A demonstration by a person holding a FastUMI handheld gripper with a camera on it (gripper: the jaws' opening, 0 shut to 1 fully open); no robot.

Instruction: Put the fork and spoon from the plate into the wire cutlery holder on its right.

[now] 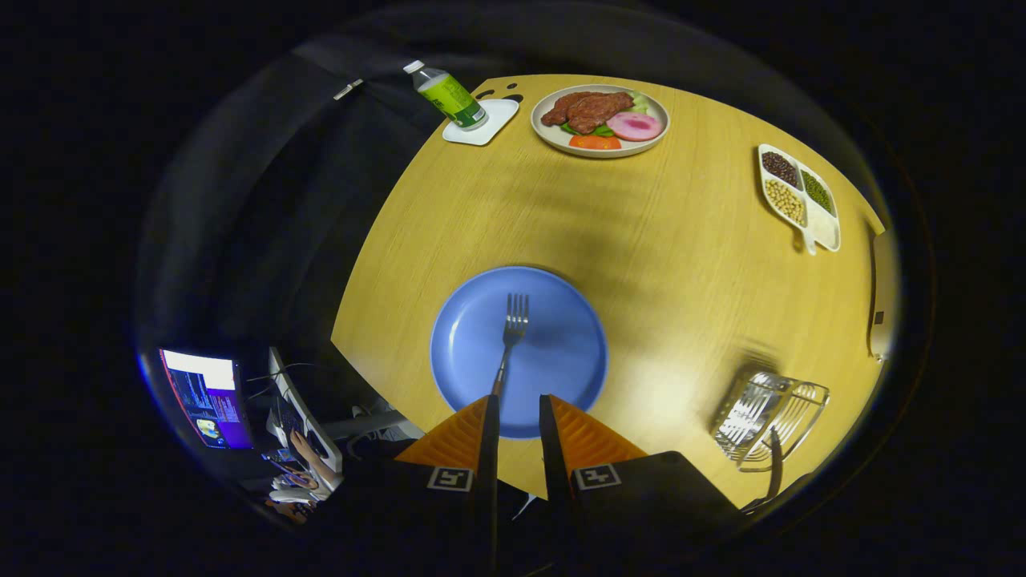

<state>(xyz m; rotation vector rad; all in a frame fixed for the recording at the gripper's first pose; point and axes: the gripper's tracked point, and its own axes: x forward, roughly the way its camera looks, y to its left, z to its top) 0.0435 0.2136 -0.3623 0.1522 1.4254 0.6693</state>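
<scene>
1. Gripper (519, 417) fingers stand a narrow gap apart above the near rim of the blue plate (561, 361), holding nothing.
2. Fork (510, 336) lies on the plate, tines pointing away, its handle end running to the tip of the left finger (487, 425); whether they touch cannot be told.
3. Wire cutlery holder (765, 417) sits on the wooden table (681, 264), right of the plate, with a dark handle standing in it.
4. Far side: a green-labelled bottle (449, 94), its writing unreadable, a plate of food (599, 120), and a divided dish of beans (797, 196).
5. Square black-and-white markers sit on both finger bases.
</scene>
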